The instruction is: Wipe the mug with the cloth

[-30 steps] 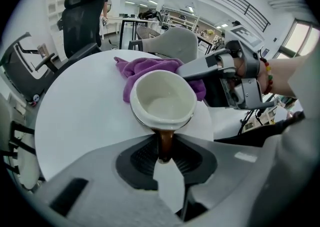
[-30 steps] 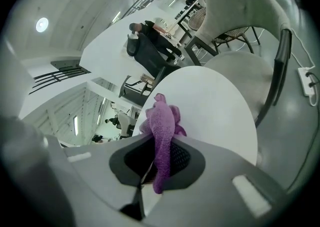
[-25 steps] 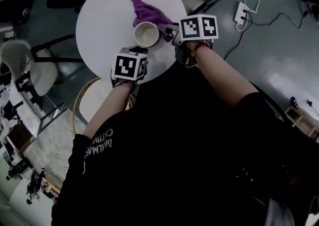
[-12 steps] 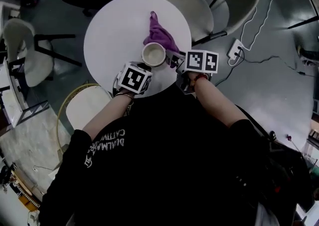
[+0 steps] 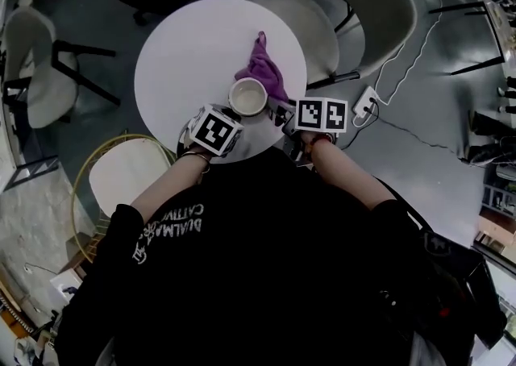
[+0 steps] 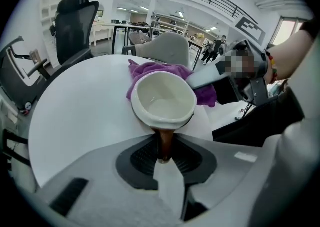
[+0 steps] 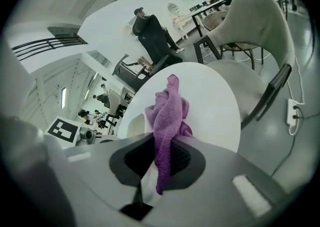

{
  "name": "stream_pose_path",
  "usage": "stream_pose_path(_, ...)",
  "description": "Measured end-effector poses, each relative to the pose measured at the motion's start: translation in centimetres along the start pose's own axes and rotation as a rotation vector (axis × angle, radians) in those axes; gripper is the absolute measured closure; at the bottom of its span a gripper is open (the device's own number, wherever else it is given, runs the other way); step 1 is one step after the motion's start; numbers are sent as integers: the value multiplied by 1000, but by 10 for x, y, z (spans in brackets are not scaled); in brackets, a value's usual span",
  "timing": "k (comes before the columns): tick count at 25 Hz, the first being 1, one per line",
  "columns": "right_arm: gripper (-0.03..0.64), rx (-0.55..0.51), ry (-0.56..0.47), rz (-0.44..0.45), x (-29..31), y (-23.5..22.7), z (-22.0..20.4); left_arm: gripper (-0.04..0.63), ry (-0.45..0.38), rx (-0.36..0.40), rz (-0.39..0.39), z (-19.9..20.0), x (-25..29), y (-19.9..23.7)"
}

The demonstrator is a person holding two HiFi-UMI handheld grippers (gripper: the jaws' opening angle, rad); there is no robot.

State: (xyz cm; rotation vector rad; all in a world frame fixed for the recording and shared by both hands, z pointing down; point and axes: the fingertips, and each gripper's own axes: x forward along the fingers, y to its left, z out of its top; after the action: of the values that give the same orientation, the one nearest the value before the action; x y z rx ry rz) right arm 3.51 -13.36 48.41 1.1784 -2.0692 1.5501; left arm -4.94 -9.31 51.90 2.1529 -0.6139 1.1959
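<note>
**Head view.** Shows the mug (image 5: 247,97) upright on the round white counter (image 5: 185,50), close to the near edge, mouth up and empty. Puts the purple cloth (image 5: 264,68) just behind and to the right of the mug, against its far side, bunched, with one tail trailing away. Has the left gripper (image 5: 232,117) at the mug's near-left side and the right gripper (image 5: 280,106) just right of the mug. Leaves a pale chair (image 5: 387,2) well beyond the mug on the right.

**Left gripper view.** Looks straight into the mug's cream bowl, dead ahead of the jaws. Finds the brown handle (image 6: 165,141) pinched between jaws set narrow, so clamped on the mug by its handle. Places the cloth behind the mug's far rim, with the right gripper reaching in from the mug's right.

**Right gripper view.** Finds a fold of the cloth nipped between closed jaws, the rest heaped ahead on the counter. Catches only a pale sliver of the mug left of the cloth; cannot tell whether touching.

**Judged from this.** Turns on the mug lying just left of the cloth-bearing gripper, its axis upright, its handle pointing back toward the person. Makes the left the holder and the right the wiper. Probably calls for swinging the cloth left onto the mug's wall or rim.
</note>
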Motion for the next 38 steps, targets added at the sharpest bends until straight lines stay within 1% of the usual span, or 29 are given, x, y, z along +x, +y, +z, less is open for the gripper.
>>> stream_pose_path(2,584,32,-10,-4,0,-1,-2,528,-22,14,-2,4,1,1)
stream_pose_path(4,584,64,-11,-9,0,-3,-3,528,-22,20,-12,3,2,-1)
stream_pose_path(5,584,63,-3,-17,0,-3,-5,528,-20,19,-15,3,3,-1)
stream_pose_path(10,588,-55,77,-92,3,0,-15,528,-23,7,-23,4,-2,2)
stream_pose_path(14,589,-94,103,-95,4,0,-21,528,-22,14,-12,2,-1,3)
stream_pose_path(18,588,-187,153,-115,4,2,-29,528,-8,14,-15,-2,-1,-1)
stream_pose_path(22,588,-232,183,-108,3,3,-36,528,-30,21,-12,2,2,-2)
stream_pose_path(25,588,-250,193,-100,3,5,-39,528,-18,12,-2,-1,1,-2)
stream_pose_path(28,588,-273,203,-93,4,9,-43,528,-34,15,-2,1,2,-1)
stream_pose_path(30,588,-289,212,-87,3,12,-46,528,-22,10,0,-2,1,-1)
stream_pose_path(33,588,-310,226,-73,3,17,-50,529,-41,17,0,1,2,-2)
stream_pose_path(38,588,-333,251,-52,5,21,-59,529,-23,7,9,-5,2,-2)
